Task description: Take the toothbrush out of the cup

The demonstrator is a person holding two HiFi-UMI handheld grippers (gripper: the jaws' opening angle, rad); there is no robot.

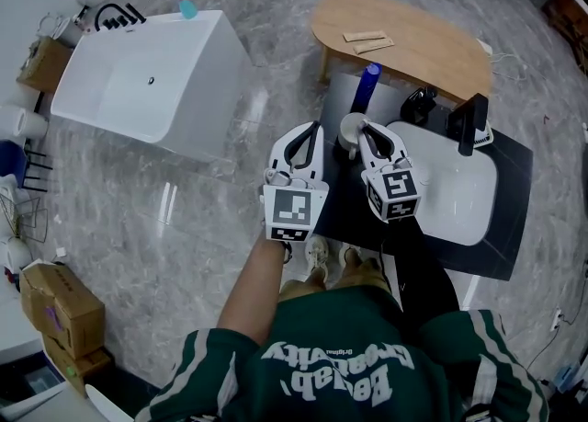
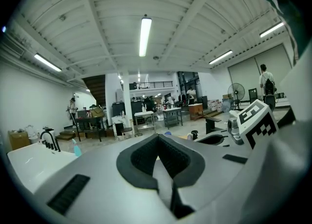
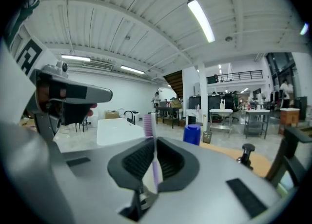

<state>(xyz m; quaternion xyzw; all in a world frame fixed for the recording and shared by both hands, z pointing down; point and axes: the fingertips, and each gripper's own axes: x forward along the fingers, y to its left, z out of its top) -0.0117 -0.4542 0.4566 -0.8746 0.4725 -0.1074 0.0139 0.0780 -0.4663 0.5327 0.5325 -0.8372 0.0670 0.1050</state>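
Marbled floor (image 1: 184, 227); ribbed black pads (image 3: 138, 160) pinch slim lilac toothbrush (image 3: 154, 167).

On the countertop (image 1: 514, 218) the cup (image 1: 351, 129) stood near the left edge, a bottle (image 1: 369, 85) behind it by the far left corner, the sink basin (image 1: 450, 190) to their right with the faucet (image 1: 473, 123) at its far edge, and a table (image 1: 413, 39) beyond.
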